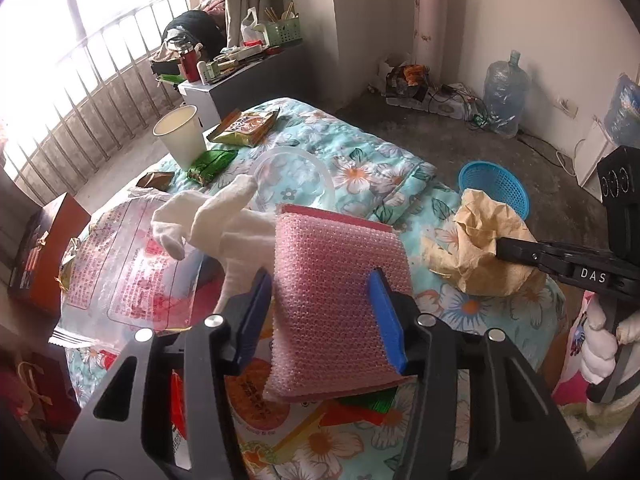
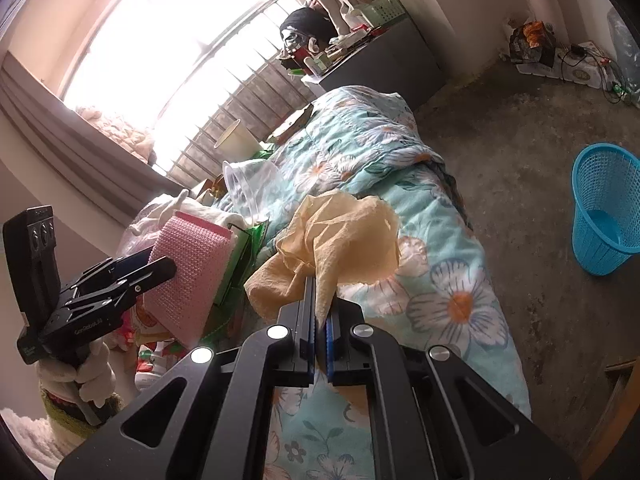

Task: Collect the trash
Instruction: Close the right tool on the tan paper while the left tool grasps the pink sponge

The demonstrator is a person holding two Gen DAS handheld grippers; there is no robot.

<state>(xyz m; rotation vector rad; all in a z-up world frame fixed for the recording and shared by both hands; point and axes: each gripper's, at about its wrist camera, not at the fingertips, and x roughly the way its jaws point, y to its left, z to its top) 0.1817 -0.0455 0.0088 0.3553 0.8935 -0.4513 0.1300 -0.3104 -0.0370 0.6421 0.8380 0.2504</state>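
a floral quilt (image 1: 372, 152) covers the bed. lying on it: a paper cup (image 1: 182, 134) standing upright, a yellow snack packet (image 1: 244, 126) beside it, a green wrapper (image 1: 210, 165), a clear plastic lid (image 1: 294, 178) and a large clear printed bag (image 1: 120, 264). a blue basket (image 2: 604, 208) stands on the concrete floor (image 2: 532, 128) near the bed.

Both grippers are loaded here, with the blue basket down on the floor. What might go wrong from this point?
1. The right gripper pinches only a corner of the crumpled tan paper; it may tear or slip free.
2. The blue basket stands on the floor apart from the bed, so a drop could miss.
3. The left gripper holds the pink bubble-wrap pad by its lower part; it might swing loose.
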